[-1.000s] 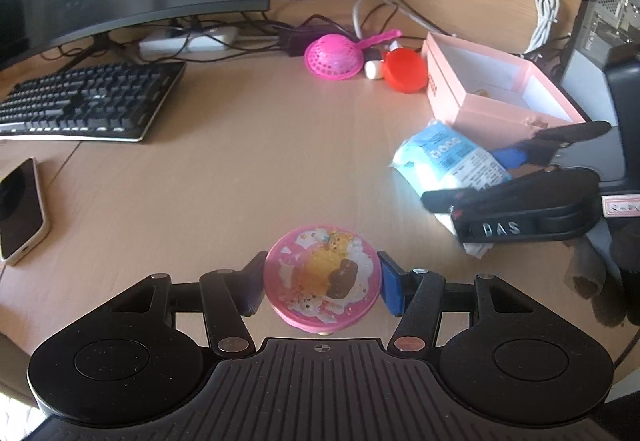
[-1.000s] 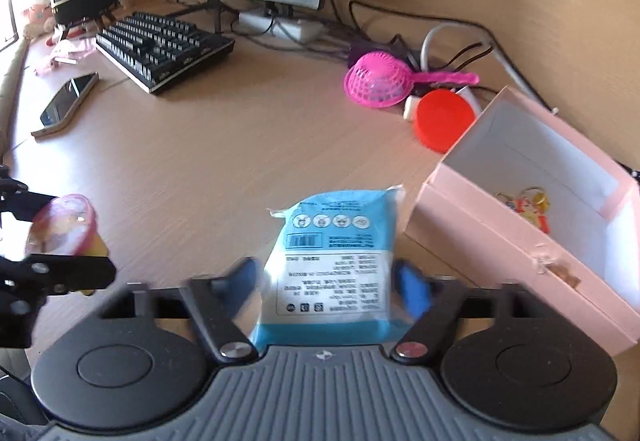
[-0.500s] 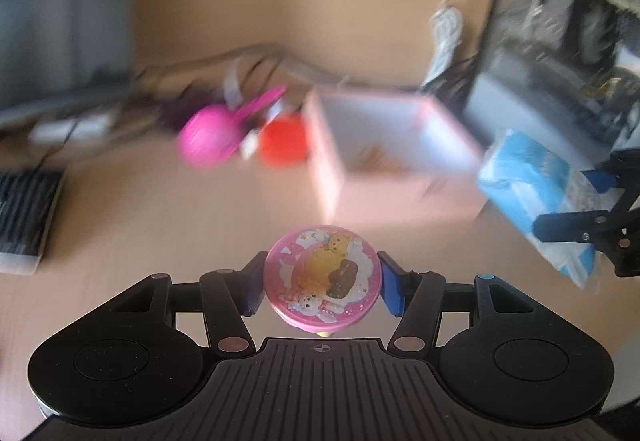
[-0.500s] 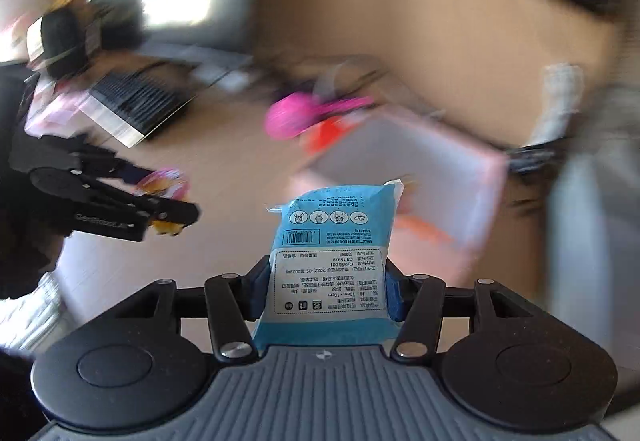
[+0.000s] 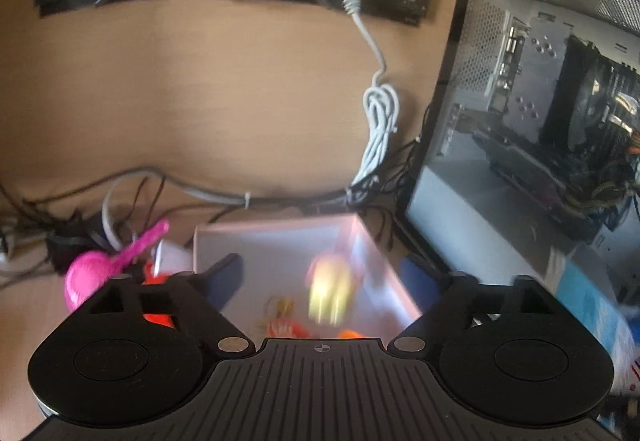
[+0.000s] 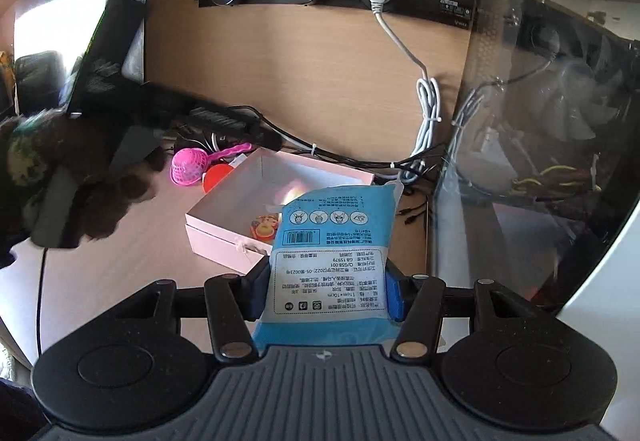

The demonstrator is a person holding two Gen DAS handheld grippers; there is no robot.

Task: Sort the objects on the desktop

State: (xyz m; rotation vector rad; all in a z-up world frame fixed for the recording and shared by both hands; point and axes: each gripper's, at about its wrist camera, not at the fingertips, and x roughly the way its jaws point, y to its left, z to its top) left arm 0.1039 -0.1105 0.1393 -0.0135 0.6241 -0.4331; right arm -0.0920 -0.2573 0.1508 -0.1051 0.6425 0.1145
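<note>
**Cup Loose Over the Box, Packet Gripped**

The right hand-held gripper (image 6: 326,291) clamps the blue packet (image 6: 334,261). The left hand-held gripper (image 5: 322,279) is spread, released. At its 12 o'clock, the blurred pink cup (image 5: 330,291) is inside the pink box (image 5: 280,257). Farther, at 10 o'clock, lies a pink strainer (image 5: 90,279).

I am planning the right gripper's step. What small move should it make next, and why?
Probably ease the blue packet forward over the open pink box: the right gripper grips it just short of the box, and the left gripper is open above it.
</note>
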